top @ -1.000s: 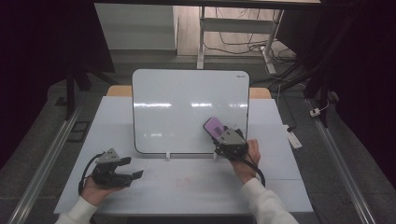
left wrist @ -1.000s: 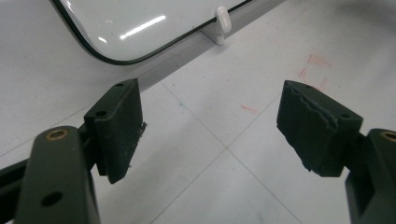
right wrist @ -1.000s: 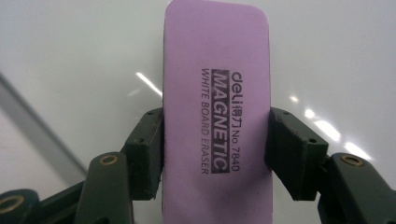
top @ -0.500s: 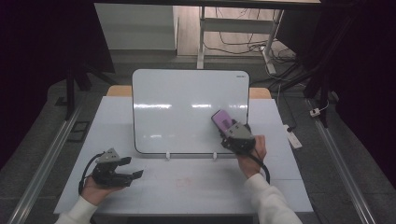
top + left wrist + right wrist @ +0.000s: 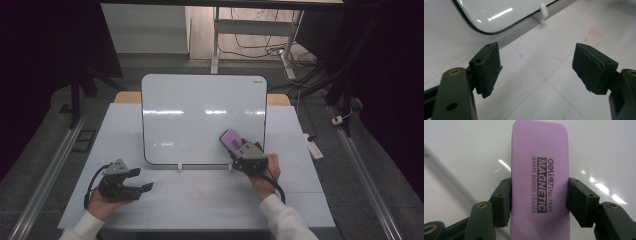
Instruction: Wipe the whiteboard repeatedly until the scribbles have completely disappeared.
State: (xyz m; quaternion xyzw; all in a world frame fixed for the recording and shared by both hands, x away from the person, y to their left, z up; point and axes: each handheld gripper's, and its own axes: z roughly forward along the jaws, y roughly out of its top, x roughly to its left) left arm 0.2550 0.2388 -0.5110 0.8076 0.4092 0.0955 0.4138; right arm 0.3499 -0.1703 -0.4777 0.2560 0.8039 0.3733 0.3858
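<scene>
A white whiteboard [image 5: 202, 115] stands propped on the white table [image 5: 200, 200], leaning back on small white clips [image 5: 543, 10]. My right gripper [image 5: 240, 150] is shut on a purple magnetic whiteboard eraser [image 5: 540, 182], its jaws clamping the two long sides. The eraser [image 5: 231, 141] lies flat against the board's lower right area. My left gripper [image 5: 142, 182] rests low on the table at the front left, jaws wide open with nothing between them; its pads [image 5: 487, 67] hover above the bare table surface.
Faint red marks [image 5: 592, 37] show on the table near the board's foot. A power strip [image 5: 314, 145] lies off the table's right edge. Metal rails [image 5: 45, 180] run along both sides. Cables lie on the floor behind the board.
My right gripper has slid the eraser rightward and a little down across the board's lower right. The left gripper has stayed in place, open.
</scene>
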